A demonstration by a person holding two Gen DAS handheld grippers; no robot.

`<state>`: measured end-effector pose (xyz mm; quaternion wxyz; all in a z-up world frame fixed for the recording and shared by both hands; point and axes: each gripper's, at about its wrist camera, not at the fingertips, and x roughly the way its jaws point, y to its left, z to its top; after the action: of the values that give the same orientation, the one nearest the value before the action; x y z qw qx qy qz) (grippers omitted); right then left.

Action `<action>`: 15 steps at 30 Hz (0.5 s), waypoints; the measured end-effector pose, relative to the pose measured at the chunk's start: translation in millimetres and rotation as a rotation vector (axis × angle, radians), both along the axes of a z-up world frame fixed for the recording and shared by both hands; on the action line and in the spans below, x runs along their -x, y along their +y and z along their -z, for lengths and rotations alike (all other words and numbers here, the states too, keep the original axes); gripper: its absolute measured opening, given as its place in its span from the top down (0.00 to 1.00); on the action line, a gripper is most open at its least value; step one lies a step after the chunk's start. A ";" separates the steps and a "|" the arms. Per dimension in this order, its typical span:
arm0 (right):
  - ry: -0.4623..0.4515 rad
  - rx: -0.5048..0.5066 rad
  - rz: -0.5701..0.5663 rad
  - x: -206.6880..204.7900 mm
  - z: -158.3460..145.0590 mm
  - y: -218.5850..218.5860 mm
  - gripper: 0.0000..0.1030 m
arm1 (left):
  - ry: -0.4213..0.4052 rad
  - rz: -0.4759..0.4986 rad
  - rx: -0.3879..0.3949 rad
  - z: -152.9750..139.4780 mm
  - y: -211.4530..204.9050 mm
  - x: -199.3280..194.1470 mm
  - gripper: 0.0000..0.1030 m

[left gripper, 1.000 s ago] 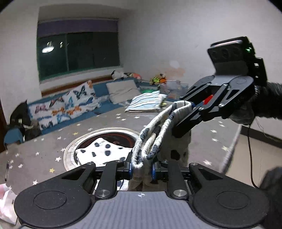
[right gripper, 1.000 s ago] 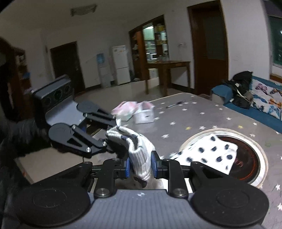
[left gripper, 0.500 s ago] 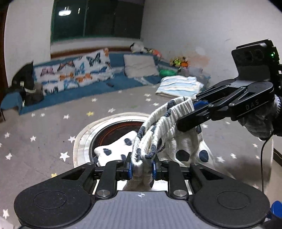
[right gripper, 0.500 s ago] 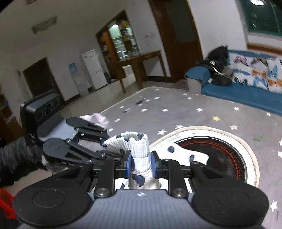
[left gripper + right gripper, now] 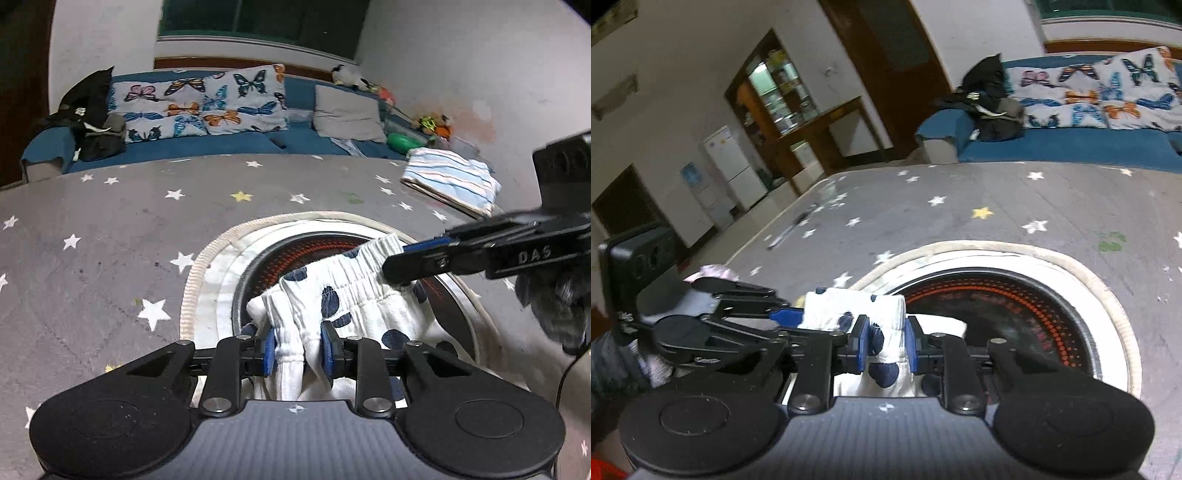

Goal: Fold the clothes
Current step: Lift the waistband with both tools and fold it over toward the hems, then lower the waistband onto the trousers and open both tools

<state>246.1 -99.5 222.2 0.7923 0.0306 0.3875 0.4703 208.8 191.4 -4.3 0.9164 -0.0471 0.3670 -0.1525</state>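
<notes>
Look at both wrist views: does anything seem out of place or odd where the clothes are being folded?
Yes. The spotted garment, held by both grippers, hangs over a round heater with an orange ring pattern set into the table. A pen also lies on the table.

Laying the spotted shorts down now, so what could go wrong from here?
1. The left claw has just been opening with the waistband of the spotted shorts between its pads; that end could slip early and bunch.
2. The shorts hang over the round hotplate, not the flat star cloth, so the fold may wrinkle.
</notes>
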 end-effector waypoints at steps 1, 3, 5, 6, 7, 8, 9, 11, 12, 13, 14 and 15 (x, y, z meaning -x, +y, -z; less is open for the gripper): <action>0.008 0.005 0.018 -2.6 3.4 0.4 0.82 | 0.000 -0.014 0.000 0.4 0.8 -0.9 0.66; 0.026 0.015 0.048 -7.9 9.7 0.9 0.81 | -0.002 -0.043 0.004 -1.0 3.4 -0.7 0.57; 0.023 0.020 0.074 -10.1 10.9 -0.9 0.77 | -0.013 -0.069 0.013 -5.7 7.0 1.4 0.55; 0.012 0.021 0.080 -9.8 8.6 -1.5 0.77 | -0.022 -0.083 0.018 -8.9 8.7 3.3 0.53; -0.001 0.021 0.085 -9.1 5.6 -2.0 0.75 | -0.036 -0.098 0.017 -13.4 9.5 6.8 0.50; -0.015 0.021 0.090 -8.5 2.7 -2.6 0.75 | -0.051 -0.112 0.015 -18.2 9.9 10.8 0.50; -0.035 0.022 0.090 -6.6 -1.2 -2.6 0.75 | -0.067 -0.126 0.012 -22.9 10.3 14.7 0.50; -0.075 0.020 0.081 -1.2 -10.3 -1.7 0.75 | -0.103 -0.134 0.006 -32.0 9.4 26.2 0.53; -0.091 0.016 0.072 2.1 -15.5 -0.8 0.75 | -0.116 -0.128 0.008 -36.3 7.6 33.0 0.53; -0.105 0.016 0.056 6.7 -19.5 1.1 0.75 | -0.128 -0.120 0.012 -40.6 5.5 39.9 0.53; -0.118 0.018 0.037 11.7 -23.1 3.3 0.75 | -0.130 -0.107 0.016 -42.2 2.1 45.3 0.56; -0.128 0.023 0.012 16.6 -25.2 6.7 0.75 | -0.129 -0.092 0.021 -43.0 -1.7 50.1 0.59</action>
<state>229.5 -92.9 247.4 0.8186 -0.0062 0.3413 0.4619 158.6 189.7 38.7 0.9437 -0.0638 0.3029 -0.1167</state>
